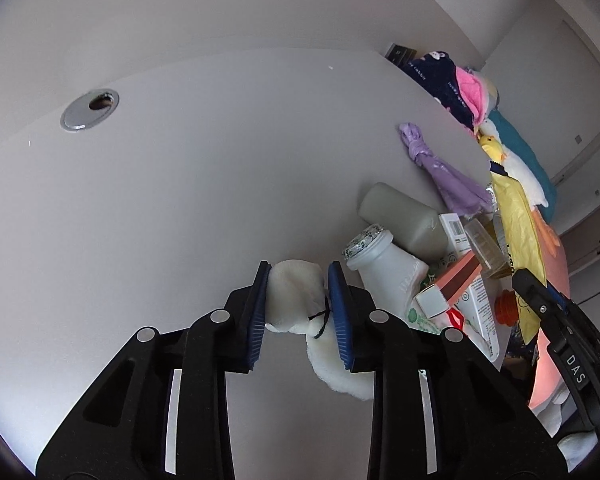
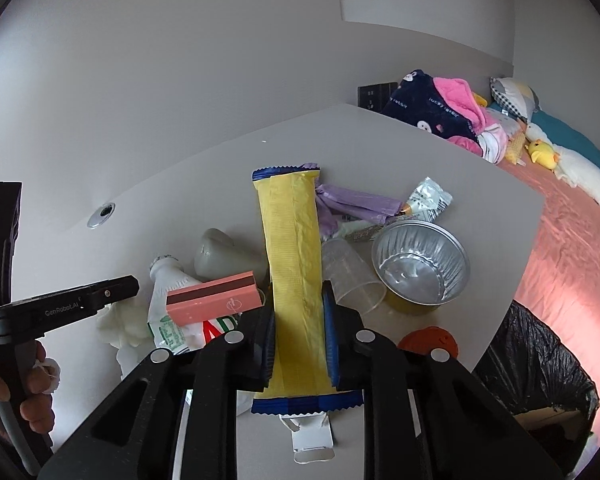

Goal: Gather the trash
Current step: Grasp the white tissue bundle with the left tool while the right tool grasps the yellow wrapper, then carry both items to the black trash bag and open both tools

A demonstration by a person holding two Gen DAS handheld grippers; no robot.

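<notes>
left gripper (image 1: 298,280) clamped on white wad (image 1: 296,296) | right gripper (image 2: 298,300) clamped on yellow wrapper (image 2: 294,248) | risk: limp wrapper beyond fingertips snags pink box (image 2: 212,298)

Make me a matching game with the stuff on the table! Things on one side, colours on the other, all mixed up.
Things:
1. wrapper held in the right gripper
2. knotted bag
3. box on top of the bottle
4. foil bowl

Colours:
A. silver
B. pink
C. yellow
D. purple

Pairs: 1-C, 2-D, 3-B, 4-A
</notes>
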